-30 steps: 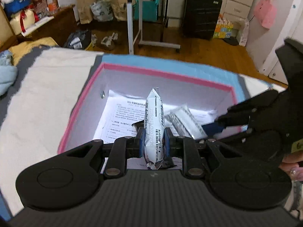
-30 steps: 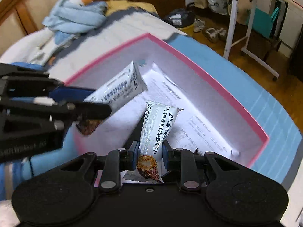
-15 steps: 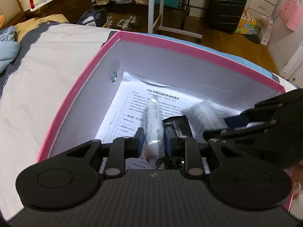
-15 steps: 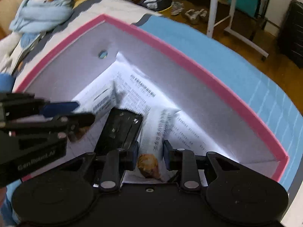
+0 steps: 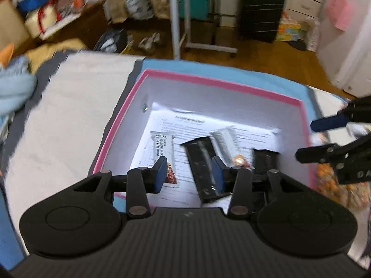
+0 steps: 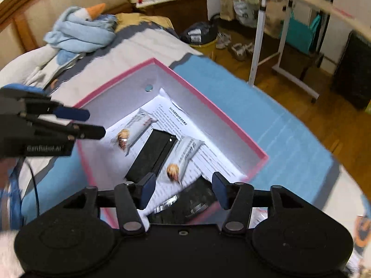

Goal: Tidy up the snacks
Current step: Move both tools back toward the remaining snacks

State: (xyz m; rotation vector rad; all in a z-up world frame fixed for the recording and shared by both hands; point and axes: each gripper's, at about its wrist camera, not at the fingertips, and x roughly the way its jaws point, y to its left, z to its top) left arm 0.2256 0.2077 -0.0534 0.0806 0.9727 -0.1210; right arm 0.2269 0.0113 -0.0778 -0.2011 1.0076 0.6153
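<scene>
**Both claws spread above a pink-rimmed box of snack bars**

The left claw hangs over the near edge of the box, its 2 blue-padded fingers spread wide and gripping nothing. The right claw is likewise spread and empty above the box's near corner. The box is rectangular cardboard with a pink rim and smooth white inner walls; it sits on a blue cloth on the bed. A printed paper sheet lines its floor. On the sheet lie 2 glossy white snack bars, flat foil sleeves with crimped ends, printed with a nut picture, and 1 long matte black bar between them. A 2nd, shorter black packet rests near the right wall. A crumpled pale-blue fabric bundle lies well apart on the bed.
</scene>
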